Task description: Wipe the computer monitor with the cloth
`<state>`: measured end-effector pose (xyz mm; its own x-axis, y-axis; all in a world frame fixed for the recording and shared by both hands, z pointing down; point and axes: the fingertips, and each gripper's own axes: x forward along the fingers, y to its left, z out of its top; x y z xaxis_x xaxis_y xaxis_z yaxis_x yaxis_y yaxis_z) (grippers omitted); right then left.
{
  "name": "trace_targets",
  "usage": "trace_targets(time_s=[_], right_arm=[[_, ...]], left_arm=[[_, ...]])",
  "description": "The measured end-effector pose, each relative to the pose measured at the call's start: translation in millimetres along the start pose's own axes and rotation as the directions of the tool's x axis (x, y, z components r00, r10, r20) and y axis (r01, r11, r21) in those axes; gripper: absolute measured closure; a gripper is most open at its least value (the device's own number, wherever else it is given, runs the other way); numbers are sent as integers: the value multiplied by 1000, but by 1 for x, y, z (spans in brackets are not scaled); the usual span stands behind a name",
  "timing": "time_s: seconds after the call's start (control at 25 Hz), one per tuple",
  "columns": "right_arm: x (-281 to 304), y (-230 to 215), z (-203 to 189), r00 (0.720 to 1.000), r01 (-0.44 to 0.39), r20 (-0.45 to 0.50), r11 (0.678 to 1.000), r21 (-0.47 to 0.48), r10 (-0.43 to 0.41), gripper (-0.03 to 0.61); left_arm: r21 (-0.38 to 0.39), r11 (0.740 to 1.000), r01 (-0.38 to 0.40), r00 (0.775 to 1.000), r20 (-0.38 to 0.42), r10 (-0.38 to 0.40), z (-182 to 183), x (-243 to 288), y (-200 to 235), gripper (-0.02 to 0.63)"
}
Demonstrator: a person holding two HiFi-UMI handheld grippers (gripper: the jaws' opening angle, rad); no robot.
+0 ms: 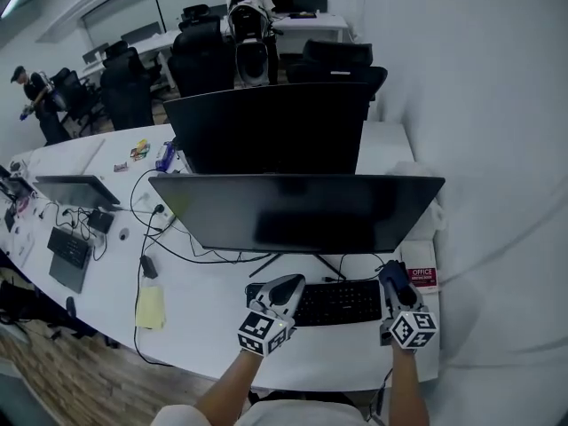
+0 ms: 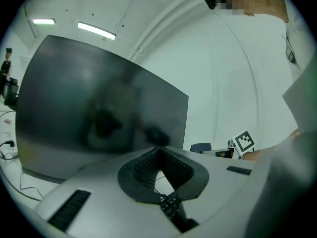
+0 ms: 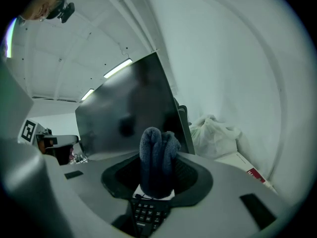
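The wide dark monitor (image 1: 297, 211) stands at the desk's middle, its screen off. It fills the left gripper view as the monitor (image 2: 99, 108) and rises ahead in the right gripper view as the monitor (image 3: 129, 113). My right gripper (image 1: 394, 286) hovers over the right end of the black keyboard (image 1: 337, 302), shut on a folded dark blue cloth (image 3: 157, 157) that sticks up between its jaws. My left gripper (image 1: 287, 285) hangs over the keyboard's left end, below the screen. Its tips (image 2: 159, 150) meet with nothing between them.
A second monitor (image 1: 266, 127) stands back to back behind the first. A white plastic bag (image 3: 215, 130) and a red-and-white box (image 1: 422, 278) lie to the right by the wall. Cables, a yellow pad (image 1: 151, 307) and a laptop (image 1: 75, 189) lie left. Chairs and a person (image 1: 35, 96) are far back.
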<state>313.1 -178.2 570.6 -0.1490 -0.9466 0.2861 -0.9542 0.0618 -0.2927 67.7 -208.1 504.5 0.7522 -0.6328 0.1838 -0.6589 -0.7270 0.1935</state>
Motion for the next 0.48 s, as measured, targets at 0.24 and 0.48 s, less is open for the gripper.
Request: trace_targets(time_s=[0.24,0.48], right_arm=[[36,-36,-5,1000,21,14,999,-28,-21,431],[49,-66,-12,997,75,-9,994,-78,-76,431]], left_arm=[[1,1000,-16,1000,4,16,-5,33,-4,604],[3,1000,-4,1000,-25,4,-14,60,-26,604]])
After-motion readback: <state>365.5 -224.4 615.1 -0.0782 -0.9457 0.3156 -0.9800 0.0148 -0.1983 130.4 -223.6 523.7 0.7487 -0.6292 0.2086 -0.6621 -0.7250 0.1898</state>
